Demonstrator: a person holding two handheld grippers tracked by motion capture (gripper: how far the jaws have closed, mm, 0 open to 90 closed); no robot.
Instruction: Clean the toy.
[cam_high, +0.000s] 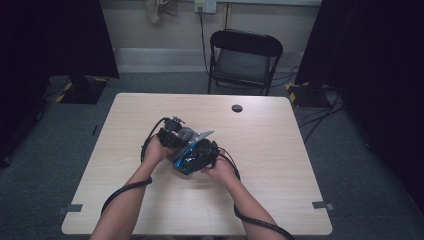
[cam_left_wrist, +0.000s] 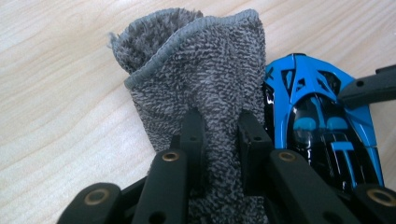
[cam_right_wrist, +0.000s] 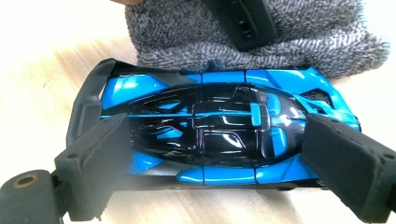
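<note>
A pale wood-grain table (cam_high: 270, 150) stands on grey carpet, with a black folding chair (cam_high: 244, 59) beyond its far edge and dark curtains to either side. Near the table's middle, the left gripper (cam_left_wrist: 219, 128) has its jaws nearly closed, pinching a grey terry microfibre cloth (cam_left_wrist: 201, 74) that stands up in a folded flap between them. The right gripper (cam_right_wrist: 212, 142) is spread wide, its padded jaws pressing on the nose and tail of a glossy blue and black toy sports car (cam_right_wrist: 219, 126), holding it lengthwise just above the table. The cloth lies against one long side of the car, touching its bodywork.

The work looks like wiping the car. The likely trouble is the end-to-end hold: a smooth, tapered shell could pivot or pop out if the cloth pushes sideways too hard. The cloth is gripped on a narrow fold, so it may slide through or bunch up, letting the hard left jaws scrape the paint.
</note>
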